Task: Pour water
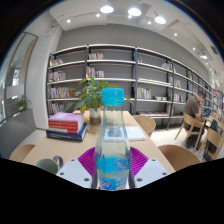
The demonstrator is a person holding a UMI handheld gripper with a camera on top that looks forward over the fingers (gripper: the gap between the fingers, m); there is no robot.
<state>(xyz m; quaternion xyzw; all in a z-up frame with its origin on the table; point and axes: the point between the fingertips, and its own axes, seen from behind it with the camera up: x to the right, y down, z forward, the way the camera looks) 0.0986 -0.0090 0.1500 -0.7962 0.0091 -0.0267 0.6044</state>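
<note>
The tool (112, 172) grips a clear plastic water bottle (112, 140) with a light blue cap (113, 97); both magenta pads (88, 160) press against its sides, and the bottle stands upright between them. Just beyond, a wooden surface (140, 150) carries a green cup (47, 165), a stack of books (66, 126) and a potted plant (91, 97). Wooden chairs (181, 157) stand around it. Further back, a person (192, 108) sits near long wall shelves (130, 75) lined with books, under round ceiling lights (133, 12).
</note>
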